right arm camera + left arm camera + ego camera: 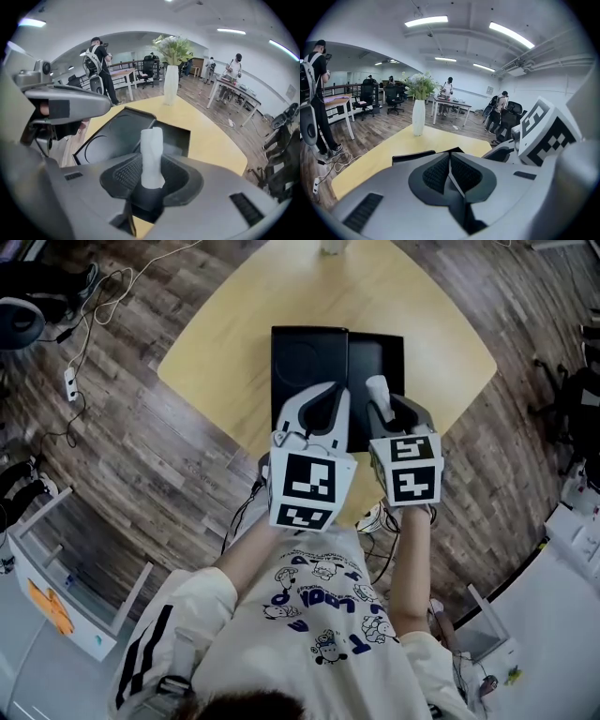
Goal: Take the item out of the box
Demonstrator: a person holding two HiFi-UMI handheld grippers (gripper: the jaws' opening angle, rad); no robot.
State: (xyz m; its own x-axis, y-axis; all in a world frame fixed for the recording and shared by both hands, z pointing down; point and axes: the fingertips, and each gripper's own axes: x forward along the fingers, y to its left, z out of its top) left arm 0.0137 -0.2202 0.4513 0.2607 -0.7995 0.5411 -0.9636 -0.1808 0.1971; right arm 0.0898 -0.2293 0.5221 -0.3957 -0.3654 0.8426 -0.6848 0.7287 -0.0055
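White item, perhaps plastic, pinched by right gripper above box.

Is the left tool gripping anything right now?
No: the left tool has its jaws closed together with nothing between them, while the white item is clamped in the right tool.

Tabletop seemingly free around box; vase beyond.

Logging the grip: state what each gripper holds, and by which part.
The right gripper holds the white item by its lower end; its upper part sticks out beyond the jaws. The left gripper has its jaws together, holding nothing.
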